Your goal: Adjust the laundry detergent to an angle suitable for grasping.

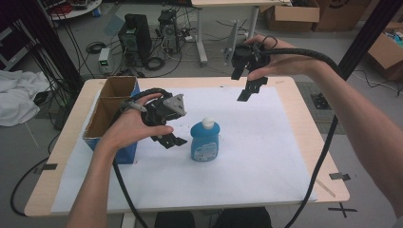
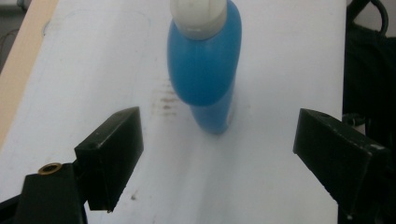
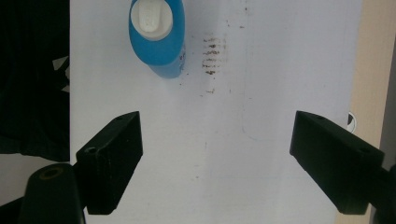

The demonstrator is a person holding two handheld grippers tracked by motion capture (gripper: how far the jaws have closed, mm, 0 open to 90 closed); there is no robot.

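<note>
- Clearly, the blue bottle [image 1: 205,140] stood upright on the white sheet [image 1: 266,142] of the worktop [image 1: 311,142], just ahead of the left gripper [image 1: 172,140], whose fingers [image 2: 112,154] were spread wide and held nothing.
- The right gripper [image 1: 251,90] hung well above and beyond the bottle, its fingers [image 3: 112,158] likewise released and empty.
- A cardboard box [image 1: 111,111] sat behind the left hand [image 1: 130,126].
- Judging by this, the bottle had been set down; a next grasp would call for bringing the spread fingers around its body.
</note>
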